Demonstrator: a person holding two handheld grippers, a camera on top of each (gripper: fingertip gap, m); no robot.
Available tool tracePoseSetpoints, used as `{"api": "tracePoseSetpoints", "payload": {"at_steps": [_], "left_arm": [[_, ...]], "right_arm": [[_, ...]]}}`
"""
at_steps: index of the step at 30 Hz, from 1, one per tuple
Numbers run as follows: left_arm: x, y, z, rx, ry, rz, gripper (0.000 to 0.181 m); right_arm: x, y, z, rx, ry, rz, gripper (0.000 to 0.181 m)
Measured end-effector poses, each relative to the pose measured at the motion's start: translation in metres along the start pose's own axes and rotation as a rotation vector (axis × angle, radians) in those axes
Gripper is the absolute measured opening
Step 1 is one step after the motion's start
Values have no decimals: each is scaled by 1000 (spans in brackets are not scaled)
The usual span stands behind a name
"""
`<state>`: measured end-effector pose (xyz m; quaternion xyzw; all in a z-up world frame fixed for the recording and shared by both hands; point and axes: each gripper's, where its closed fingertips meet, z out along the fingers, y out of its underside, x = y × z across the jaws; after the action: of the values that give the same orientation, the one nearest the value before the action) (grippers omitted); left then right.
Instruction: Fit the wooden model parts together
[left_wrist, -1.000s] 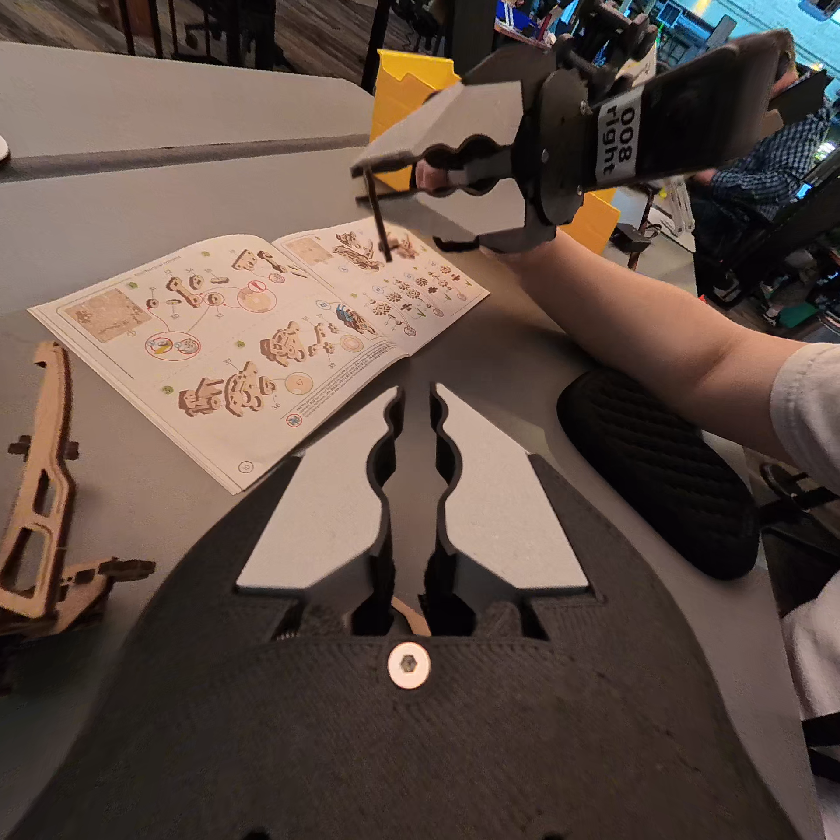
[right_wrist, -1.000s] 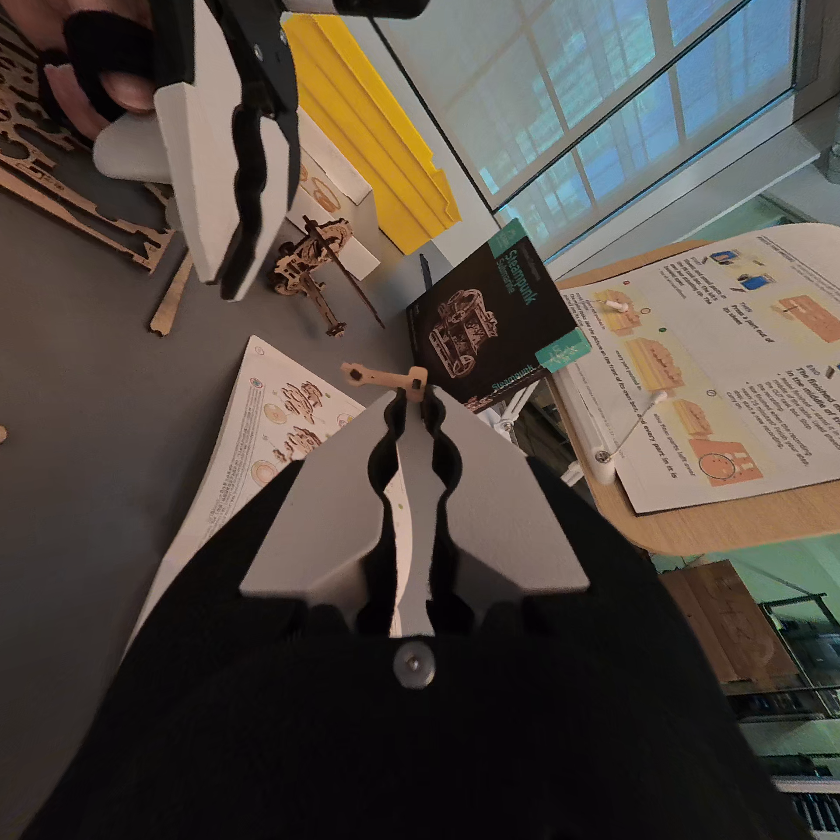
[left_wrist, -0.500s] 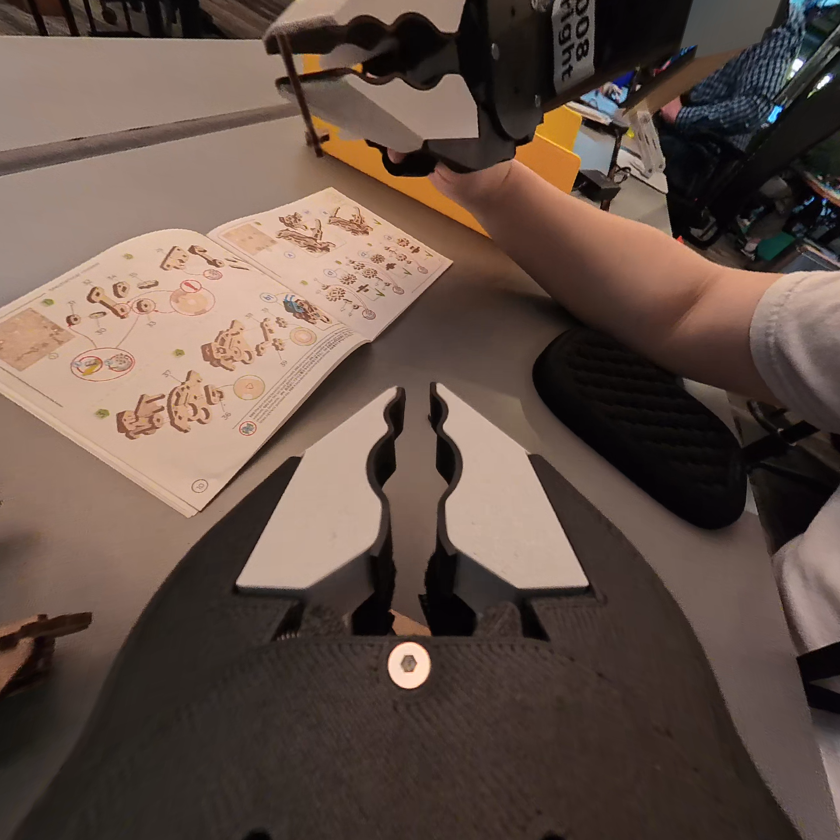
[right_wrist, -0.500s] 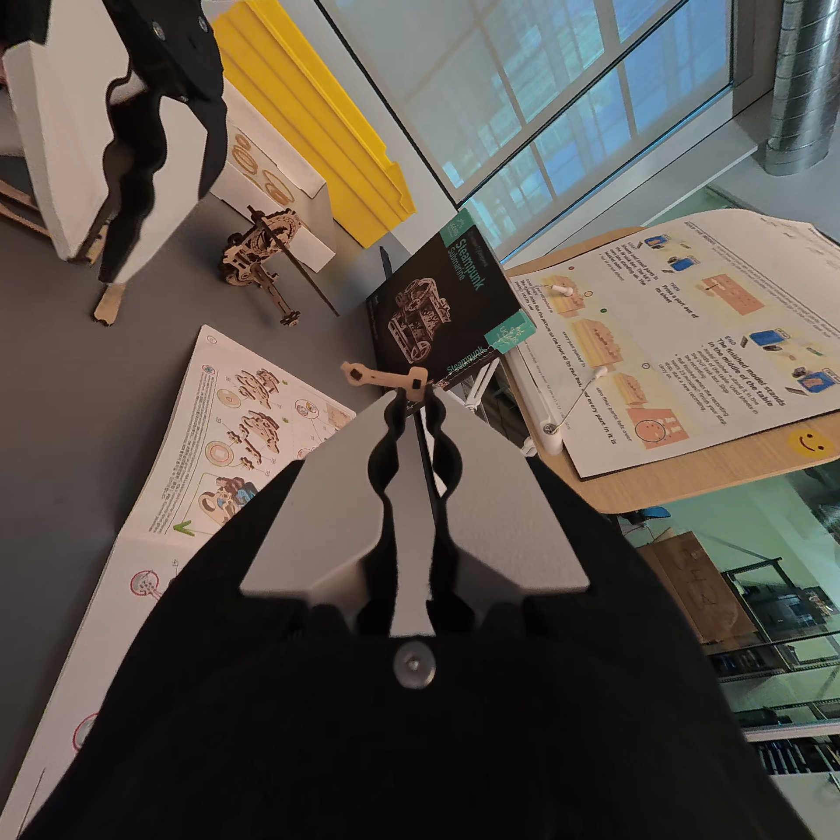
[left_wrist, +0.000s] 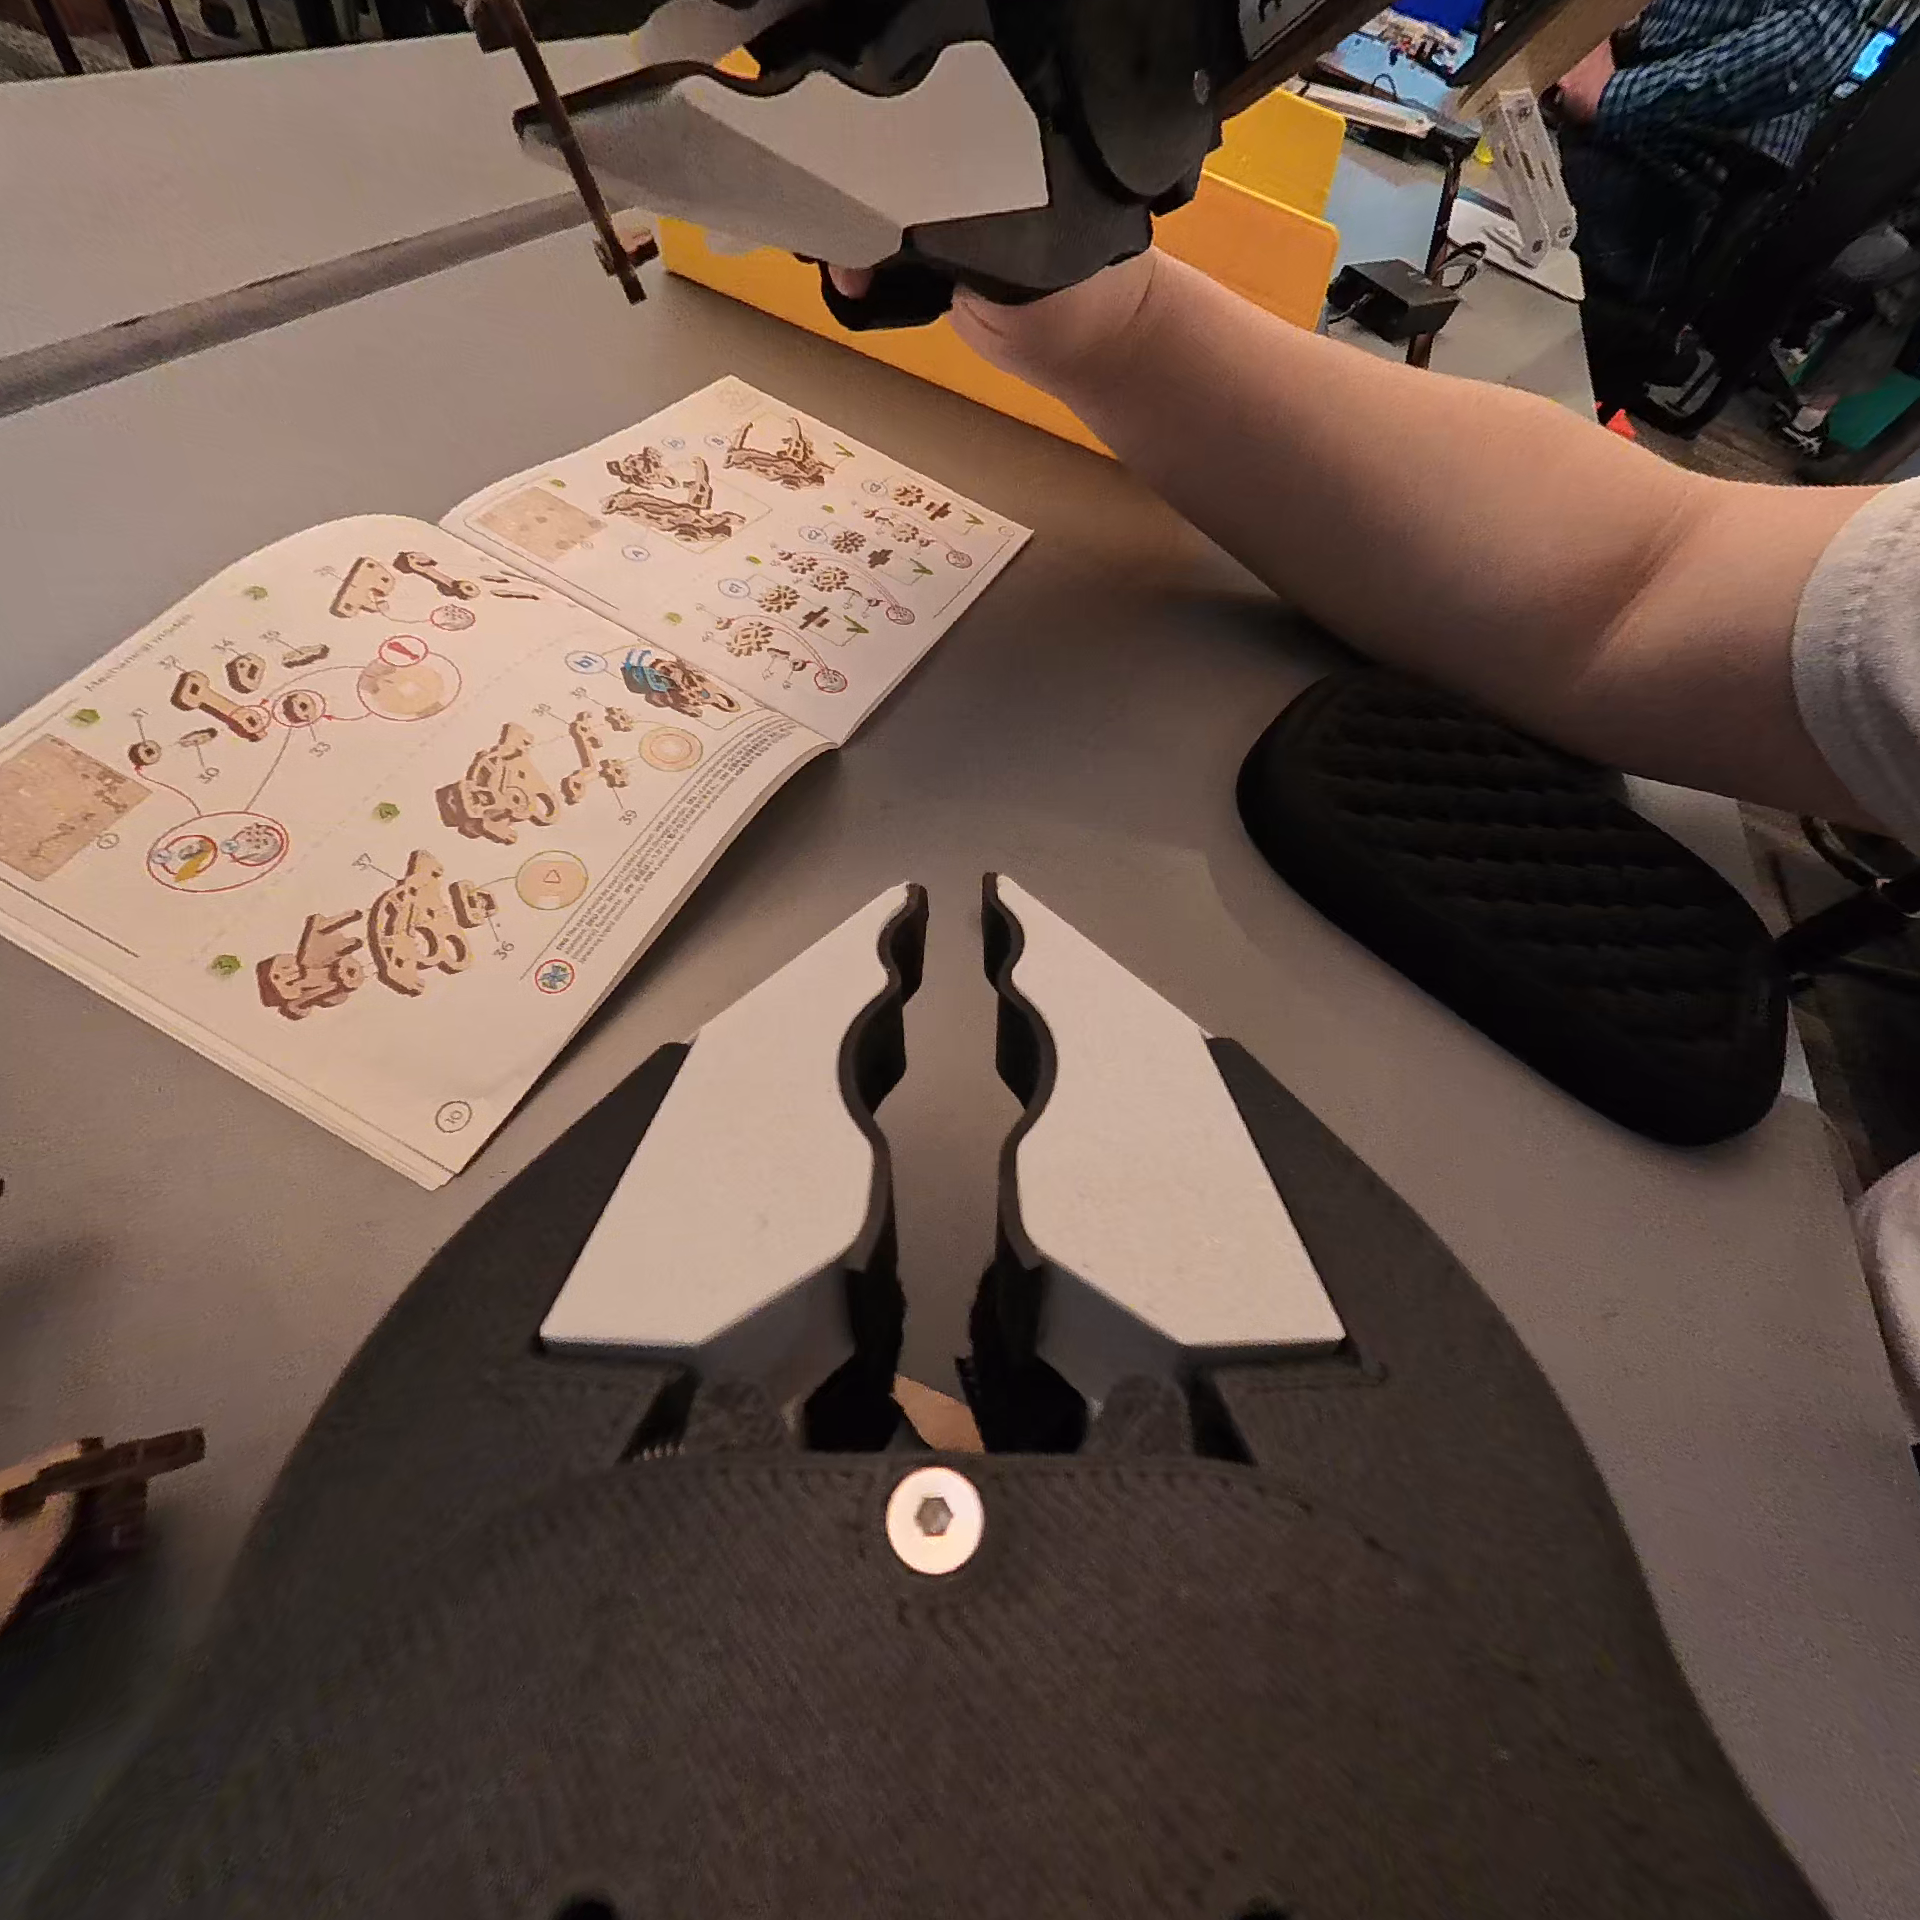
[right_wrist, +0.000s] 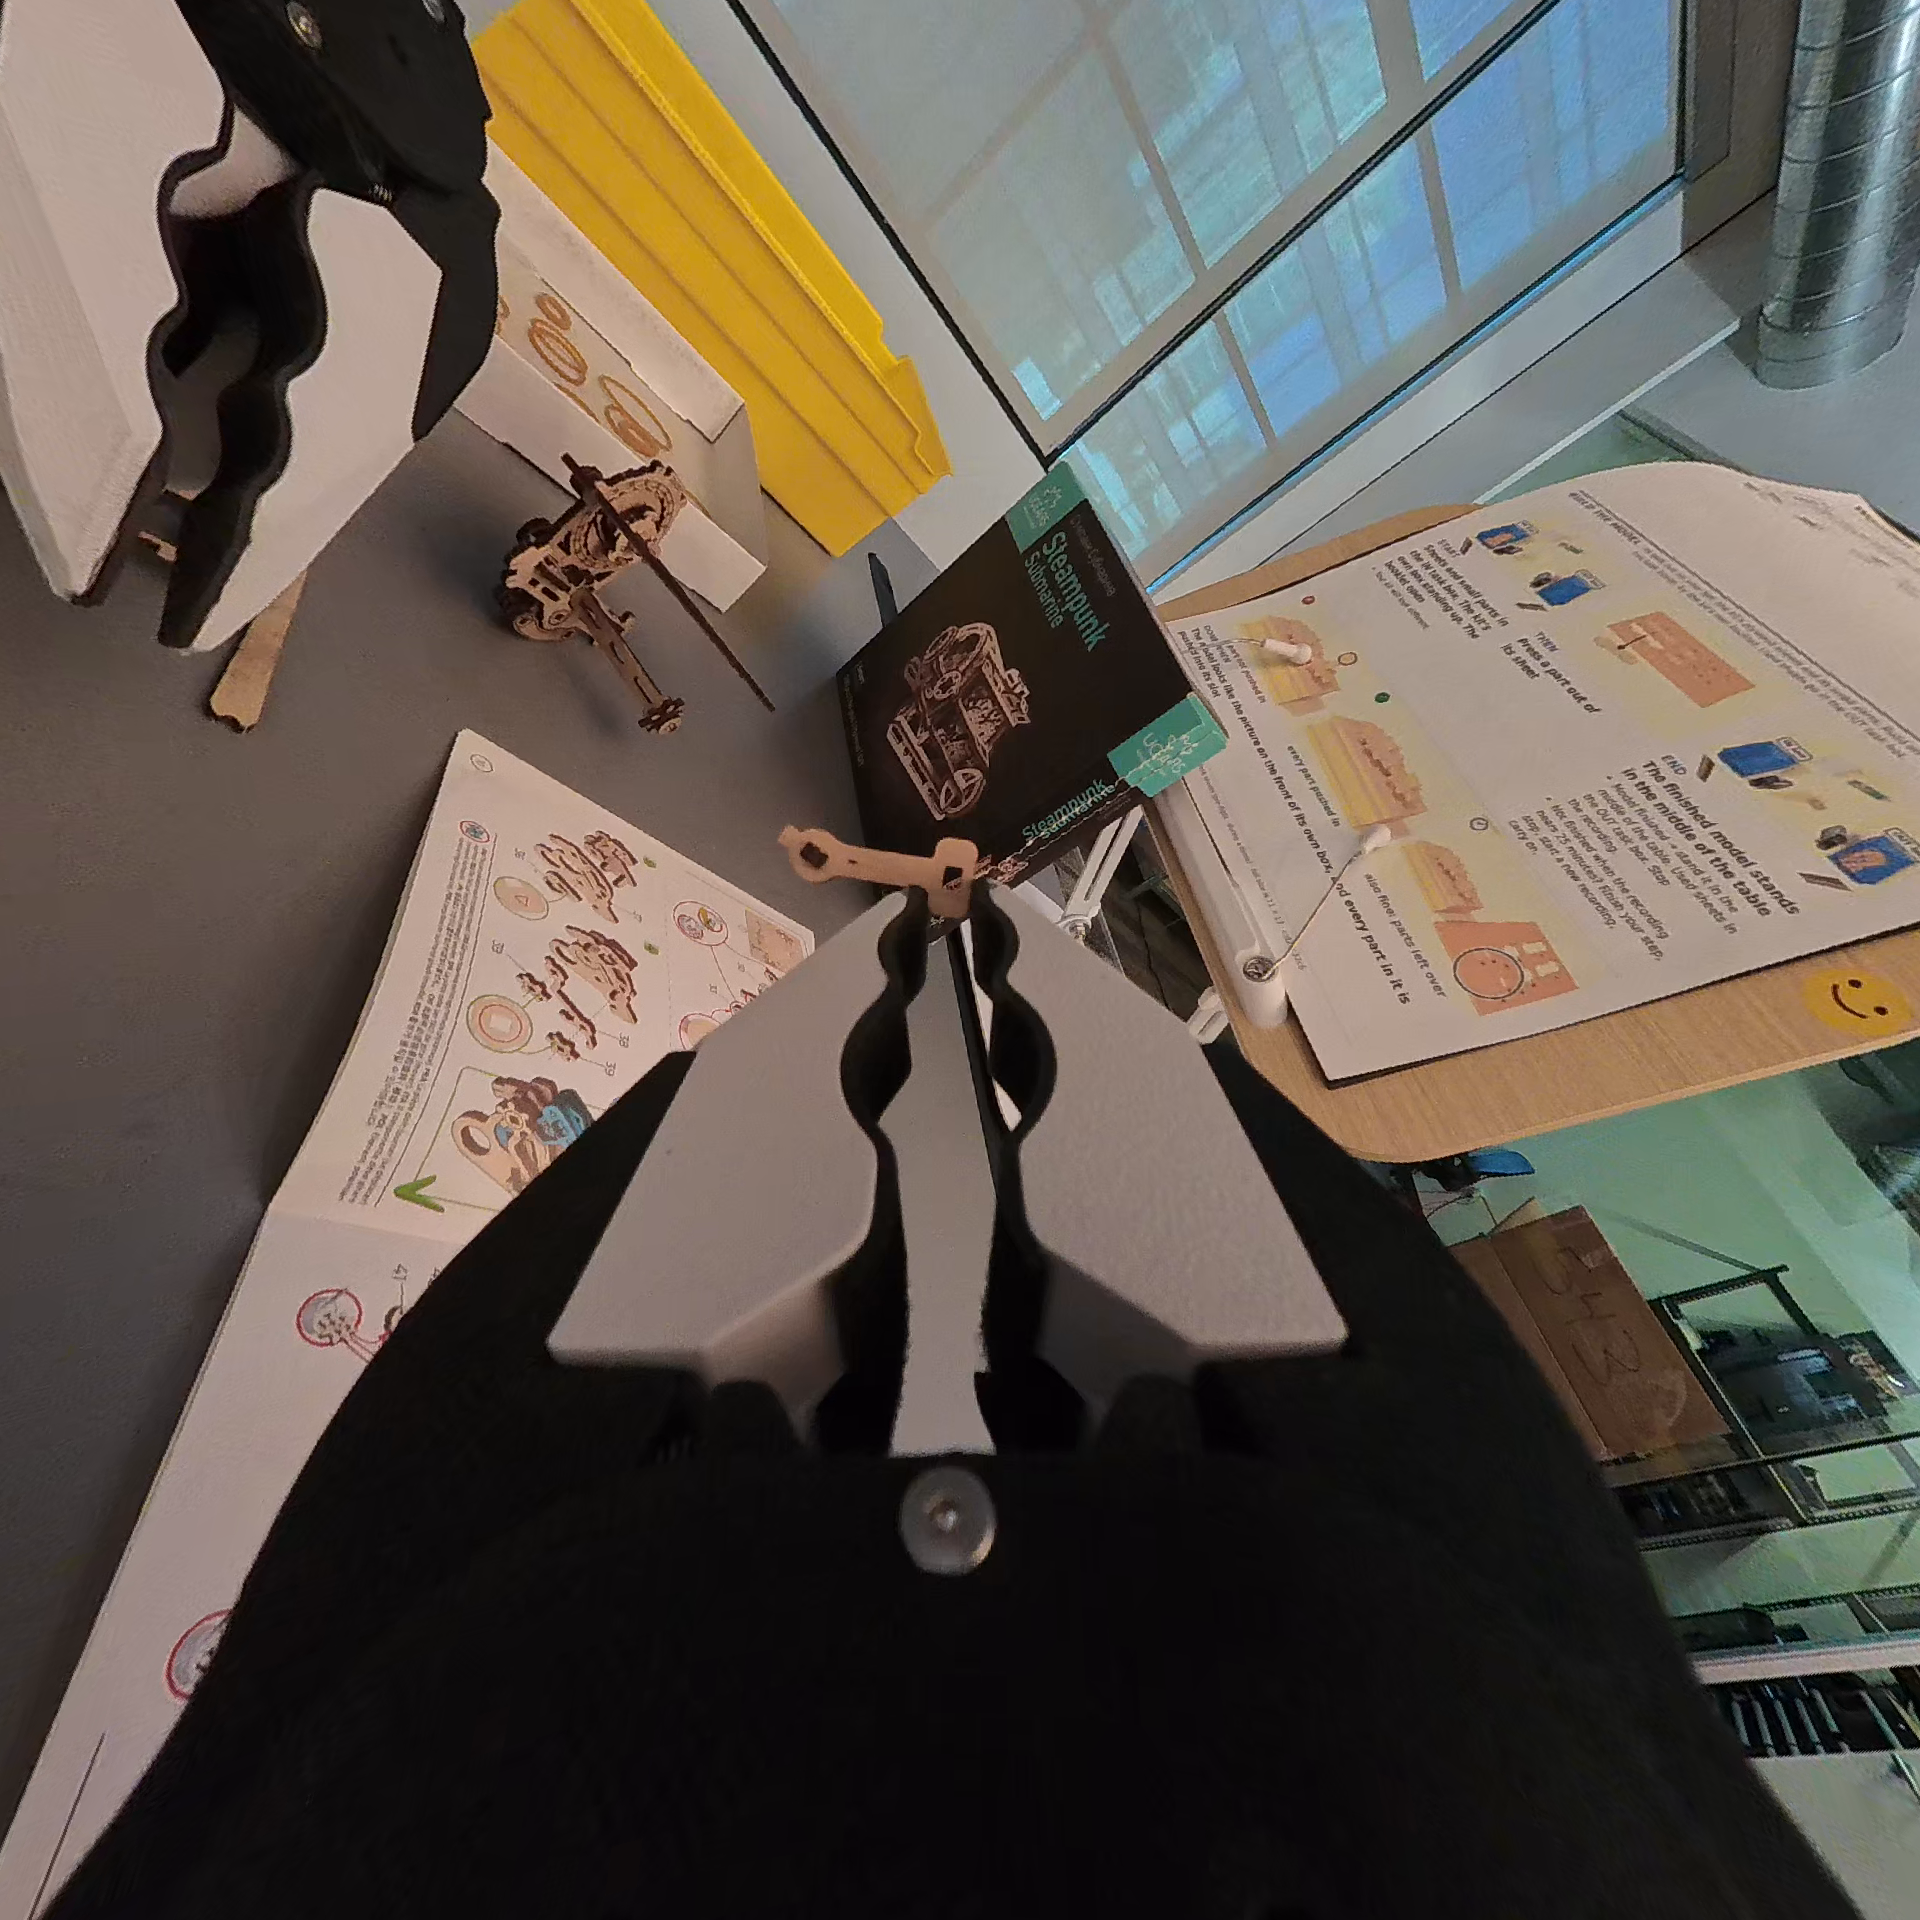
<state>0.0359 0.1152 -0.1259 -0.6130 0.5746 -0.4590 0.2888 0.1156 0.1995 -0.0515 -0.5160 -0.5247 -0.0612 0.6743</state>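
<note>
Wooden lever part (right_wrist: 883, 868) pinched at the tips of the right gripper (right_wrist: 951, 914), jaws clamped on it and on a thin dark rod (right_wrist: 977, 1039) running back between them; long axis of the pale piece lying crosswise, pointing toward 9 o'clock from the jaw tips. Held aloft above the open instruction booklet (left_wrist: 499, 769) on the grey tabletop (left_wrist: 1039, 727). Half-built wooden model (right_wrist: 603, 582) standing at about 11 o'clock from those tips, well apart, beside a white box (right_wrist: 623, 436). Left gripper (left_wrist: 951, 904) hovering low over the tabletop, jaws slightly apart and empty at the tips, a sliver of something tan showing deep at their root, identity unclear. Likely next: carrying the lever leftward and down to the model, the right hand being the one loaded.
</note>
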Motion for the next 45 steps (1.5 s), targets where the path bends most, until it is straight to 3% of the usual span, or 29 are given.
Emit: {"api": "tracePoseSetpoints", "payload": {"at_steps": [33,45], "left_arm": [[5,17,7,-95,24,49,8],[-10,10,-2,-56,6,-65,8]], "right_arm": [[1,7,-4,-15,29,28,6],[-5,20,1,-14,9,81,7]]}}
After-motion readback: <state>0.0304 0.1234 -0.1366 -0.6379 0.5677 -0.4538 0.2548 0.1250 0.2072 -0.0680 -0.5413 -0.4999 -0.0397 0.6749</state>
